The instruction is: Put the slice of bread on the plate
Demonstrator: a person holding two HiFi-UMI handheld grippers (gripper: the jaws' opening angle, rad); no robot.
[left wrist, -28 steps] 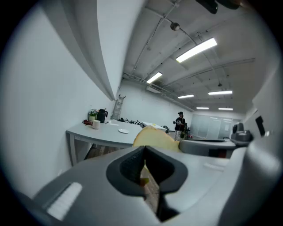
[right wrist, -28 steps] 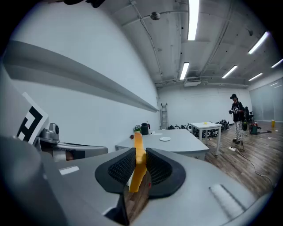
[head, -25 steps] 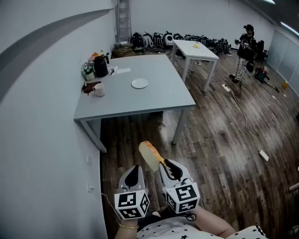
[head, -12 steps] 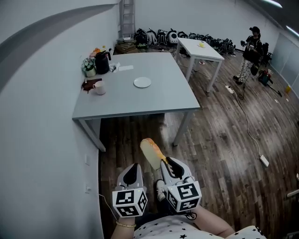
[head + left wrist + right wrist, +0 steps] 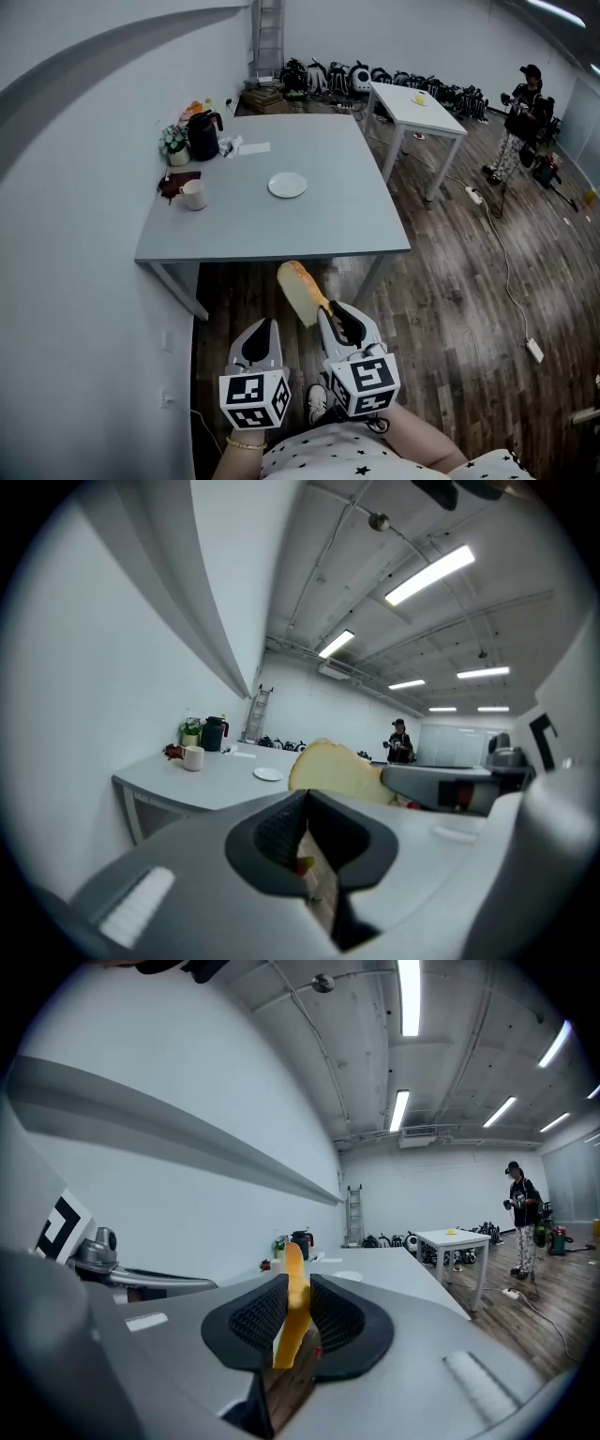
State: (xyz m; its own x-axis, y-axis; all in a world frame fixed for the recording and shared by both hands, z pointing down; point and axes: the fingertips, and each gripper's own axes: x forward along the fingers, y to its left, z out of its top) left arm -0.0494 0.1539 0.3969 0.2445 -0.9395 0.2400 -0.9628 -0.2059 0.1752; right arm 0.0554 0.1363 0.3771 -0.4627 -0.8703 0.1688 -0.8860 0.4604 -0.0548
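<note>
- Golden bread slice (image 5: 299, 292) is pinched at its near end in the right gripper (image 5: 328, 314), long axis reaching far-left, just short of the table (image 5: 337, 220).
- White plate (image 5: 287, 185) sits far ahead, mid-table, slightly left of the slice.
- Left gripper (image 5: 260, 330) rides alongside, jaws pressed together, empty.

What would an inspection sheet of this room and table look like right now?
Surface: grey table, mostly bare.
Job's things: bread slice held in the air, short of the table's near edge; plate empty, mid-table.
Clutter: mug, jug and flowers along the table's left side.
Grippers: right gripper shut on the bread slice; left gripper shut, nothing between its jaws.
Cables: cable and power strip on the wood floor.
Surroundings: small white table, ladder, bags by the far wall, a person standing.
</note>
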